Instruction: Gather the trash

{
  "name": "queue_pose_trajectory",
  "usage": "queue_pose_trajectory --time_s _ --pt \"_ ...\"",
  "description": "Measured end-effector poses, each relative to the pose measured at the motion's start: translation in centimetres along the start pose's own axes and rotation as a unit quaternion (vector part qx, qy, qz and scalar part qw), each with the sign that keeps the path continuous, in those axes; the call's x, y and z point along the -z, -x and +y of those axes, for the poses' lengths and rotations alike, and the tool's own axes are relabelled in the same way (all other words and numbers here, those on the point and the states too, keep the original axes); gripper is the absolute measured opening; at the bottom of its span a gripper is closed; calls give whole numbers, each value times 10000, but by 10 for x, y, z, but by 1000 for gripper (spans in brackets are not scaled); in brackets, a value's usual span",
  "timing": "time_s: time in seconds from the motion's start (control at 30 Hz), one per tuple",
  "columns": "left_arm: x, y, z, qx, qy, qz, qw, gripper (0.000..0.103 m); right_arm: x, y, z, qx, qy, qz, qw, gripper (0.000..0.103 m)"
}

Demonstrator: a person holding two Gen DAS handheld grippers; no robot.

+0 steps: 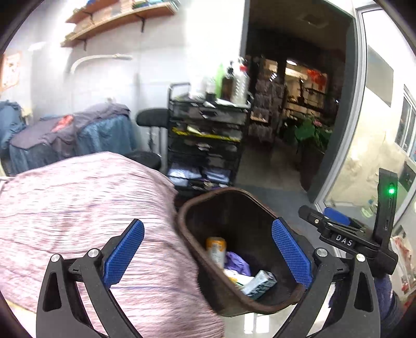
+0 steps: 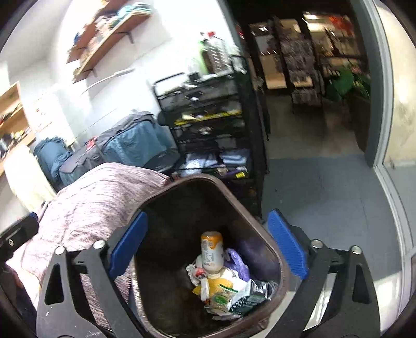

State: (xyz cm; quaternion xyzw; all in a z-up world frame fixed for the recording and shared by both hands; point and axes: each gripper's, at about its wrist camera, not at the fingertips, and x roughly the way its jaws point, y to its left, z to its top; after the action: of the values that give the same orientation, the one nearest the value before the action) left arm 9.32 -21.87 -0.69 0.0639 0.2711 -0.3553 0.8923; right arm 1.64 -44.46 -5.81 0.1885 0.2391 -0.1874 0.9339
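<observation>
A dark brown trash bin [image 2: 262, 234] stands on the floor beside a table under a pink cloth [image 2: 98, 205]. Inside lie an orange-capped bottle [image 2: 212, 251], a purple bag [image 2: 238, 262], crumpled wrappers [image 2: 223, 291] and a dark green carton [image 2: 249, 303]. My right gripper [image 2: 208, 247] is open and empty, directly above the bin's mouth. My left gripper [image 1: 208, 254] is open and empty, over the bin's left rim [image 1: 187, 228] and the cloth [image 1: 78, 208]. The bottle [image 1: 215, 249] and the carton [image 1: 260, 283] show in the left wrist view. The right gripper's body [image 1: 348, 234] shows at the right there.
A black wire cart [image 1: 208, 140] with bottles on top stands behind the bin. Blue-covered furniture [image 1: 78, 135] is at the left, shelves [image 1: 117, 18] on the wall. An open doorway [image 1: 293, 104] leads to a dark room with plants. Grey floor [image 2: 325, 197] lies to the right.
</observation>
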Motion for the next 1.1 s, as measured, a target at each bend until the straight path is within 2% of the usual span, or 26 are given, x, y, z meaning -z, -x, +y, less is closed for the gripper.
queue_pose_trajectory --time_s 0.13,0.23,0.43,0.63,0.73,0.83,1.1 --pt "8 29 17 -419 55 -410 9983 97 0 17 33 -213 364 -335 9985 97" --pt "15 49 33 -703 185 -624 9954 97 4 25 58 -405 580 -378 9968 97" --pt "34 83 60 -1412 461 -827 9854 97 17 38 101 -805 635 -368 9941 97" --pt "54 110 75 -1935 676 -981 9738 97 41 59 137 -806 765 -830 9903 97" --pt "65 124 79 -2018 731 -1031 9712 97 55 73 158 -799 1153 -1057 9845 97" --pt "73 129 79 -2163 743 -1002 9683 97 64 81 177 -902 1584 -1056 9776 97" --pt "91 144 80 -2232 911 -1024 9651 97 83 99 197 -1100 1917 -1115 9689 97"
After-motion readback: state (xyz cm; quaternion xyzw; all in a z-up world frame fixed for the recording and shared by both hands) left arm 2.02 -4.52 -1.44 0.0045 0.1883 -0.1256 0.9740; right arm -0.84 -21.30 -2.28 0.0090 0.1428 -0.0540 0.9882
